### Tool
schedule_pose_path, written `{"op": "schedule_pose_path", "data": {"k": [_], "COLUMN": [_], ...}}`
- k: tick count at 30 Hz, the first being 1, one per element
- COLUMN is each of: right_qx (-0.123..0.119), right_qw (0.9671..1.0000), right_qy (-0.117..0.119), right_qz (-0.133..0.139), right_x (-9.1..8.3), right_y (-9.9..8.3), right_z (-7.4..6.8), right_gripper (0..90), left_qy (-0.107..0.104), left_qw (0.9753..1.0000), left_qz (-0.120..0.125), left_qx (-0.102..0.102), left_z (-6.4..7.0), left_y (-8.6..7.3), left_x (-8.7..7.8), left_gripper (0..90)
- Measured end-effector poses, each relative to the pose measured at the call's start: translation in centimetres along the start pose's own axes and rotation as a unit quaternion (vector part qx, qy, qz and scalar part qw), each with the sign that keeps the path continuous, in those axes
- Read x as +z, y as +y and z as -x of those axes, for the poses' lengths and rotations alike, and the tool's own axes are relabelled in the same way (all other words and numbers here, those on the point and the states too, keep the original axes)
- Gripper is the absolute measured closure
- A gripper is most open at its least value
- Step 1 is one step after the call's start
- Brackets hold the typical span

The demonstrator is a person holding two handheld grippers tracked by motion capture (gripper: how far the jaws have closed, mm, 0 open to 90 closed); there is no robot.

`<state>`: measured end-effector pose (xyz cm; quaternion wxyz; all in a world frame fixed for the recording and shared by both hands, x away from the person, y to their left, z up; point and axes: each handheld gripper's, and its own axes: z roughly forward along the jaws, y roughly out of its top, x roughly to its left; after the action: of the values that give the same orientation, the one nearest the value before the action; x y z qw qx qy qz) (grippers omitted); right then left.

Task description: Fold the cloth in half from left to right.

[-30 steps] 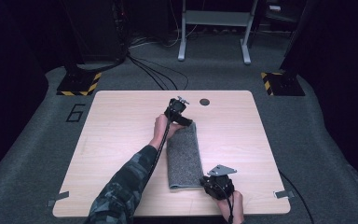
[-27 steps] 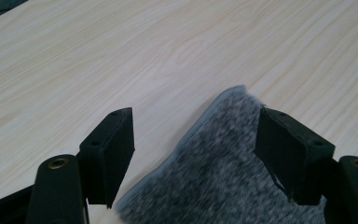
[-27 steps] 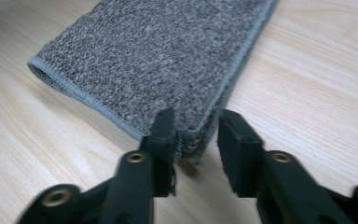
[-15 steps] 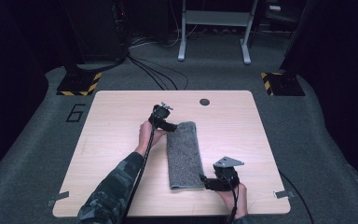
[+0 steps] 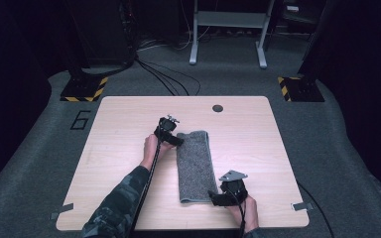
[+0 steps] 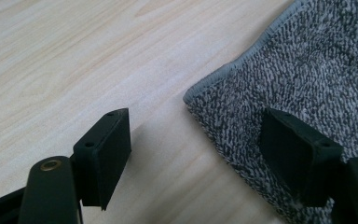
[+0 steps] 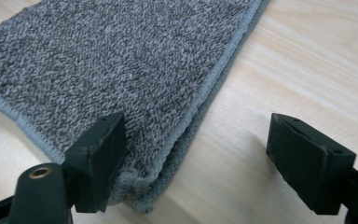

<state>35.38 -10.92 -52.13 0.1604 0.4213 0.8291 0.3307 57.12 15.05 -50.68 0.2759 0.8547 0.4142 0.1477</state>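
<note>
One "6" [image 5: 81, 120] beside the table [image 5: 129, 114]

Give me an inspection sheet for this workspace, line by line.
Surface: light wood table, round dark hole near the far edge.
Job's things: grey towel, folded into a long strip, lying flat.
Clutter: nothing seen.
Grippers: left tool open at the towel's far left corner; right tool open at its near right corner.
Cables: black cables on the floor beyond the table.
Surroundings: grey carpet, striped weights, metal stand.
</note>
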Motion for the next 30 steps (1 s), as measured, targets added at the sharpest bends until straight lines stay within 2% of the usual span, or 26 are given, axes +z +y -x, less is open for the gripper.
{"op": "schedule_pose_path", "data": {"k": [4,10,13,14,15,16,18,19,20,21,22,23,24,26,27,28,29,30], "right_qx": [-0.004,-0.012,-0.012,-0.024,-0.024,-0.015,-0.01,0.006,0.006,0.014,0.014,0.021,0.028,0.03,0.028,0.038,0.031,0.031], "right_qw": [1.0,0.9999,0.9998,0.9995,0.9995,0.9992,0.9991,0.9989,0.9989,0.9985,0.9985,0.9985,0.998,0.9979,0.9982,0.9981,0.9981,0.9981], "right_qy": [0.001,0.01,0.016,0.02,0.02,0.038,0.041,0.046,0.046,0.046,0.046,0.046,0.047,0.048,0.044,0.044,0.046,0.046], "right_qz": [0.001,-0.004,-0.008,-0.009,-0.009,-0.002,0.002,0.009,0.009,0.024,0.024,0.024,0.03,0.029,0.031,0.023,0.026,0.026], "right_x": [-0.2,-0.6,-0.7,-0.7,-0.7,-0.7,-0.8,-1.1,-1.1,-1.1,-1.1,-1.1,-0.5,-0.2,1.0,1.3,2.0,2.0], "right_y": [-0.2,-0.7,-0.7,-0.6,-0.6,-0.3,-0.1,0.7,0.7,1.8,1.8,2.5,4.1,4.7,6.3,6.8,7.4,7.4], "right_z": [-0.7,-2.9,-3.4,-3.4,-3.4,-2.7,-2.3,-1.3,-1.3,-0.1,-0.1,0.5,2.1,2.5,4.0,4.3,4.9,4.9], "right_gripper": [19.6,19.7,19.7,19.6,19.6,18.7,18.5,18.5,18.5,18.5,18.5,18.8,19.0,19.2,19.2,19.3,19.3,19.3], "left_qy": [-0.007,-0.02,-0.024,-0.029,-0.029,-0.048,-0.051,-0.064,-0.064,-0.067,-0.067,-0.065,-0.061,-0.063,-0.062,-0.061,-0.062,-0.062], "left_qw": [1.0,0.9997,0.9996,0.9994,0.9994,0.9987,0.9985,0.9976,0.9976,0.9971,0.997,0.997,0.9971,0.997,0.9971,0.9972,0.997,0.997], "left_qz": [0.002,0.001,0.002,0.0,0.0,0.015,0.021,0.028,0.028,0.034,0.035,0.037,0.038,0.038,0.036,0.035,0.036,0.036], "left_qx": [0.005,0.013,0.016,0.017,0.017,0.007,-0.001,-0.009,-0.009,-0.017,-0.019,-0.022,-0.025,-0.025,-0.024,-0.025,-0.027,-0.027], "left_z": [0.0,0.0,0.1,0.0,0.0,-0.2,-0.4,-0.7,-0.7,-0.9,-1.0,-1.0,-1.0,-1.0,-1.0,-1.0,-1.1,-1.1], "left_y": [-0.3,-0.6,-0.7,-0.8,-0.8,-0.9,-1.0,-1.1,-1.1,-1.1,-1.1,-1.1,-1.1,-1.1,-1.0,-0.9,-0.9,-0.9], "left_x": [-0.1,-0.2,-0.3,-0.4,-0.4,-0.5,-0.6,-0.8,-0.8,-0.8,-0.9,-0.9,-0.8,-0.8,-0.8,-0.7,-0.7,-0.7], "left_gripper": [24.8,22.5,22.0,21.9,21.8,21.5,21.5,20.4,20.0,19.9,19.9,20.1,20.2,20.2,20.4,20.4,20.4,20.5]}}
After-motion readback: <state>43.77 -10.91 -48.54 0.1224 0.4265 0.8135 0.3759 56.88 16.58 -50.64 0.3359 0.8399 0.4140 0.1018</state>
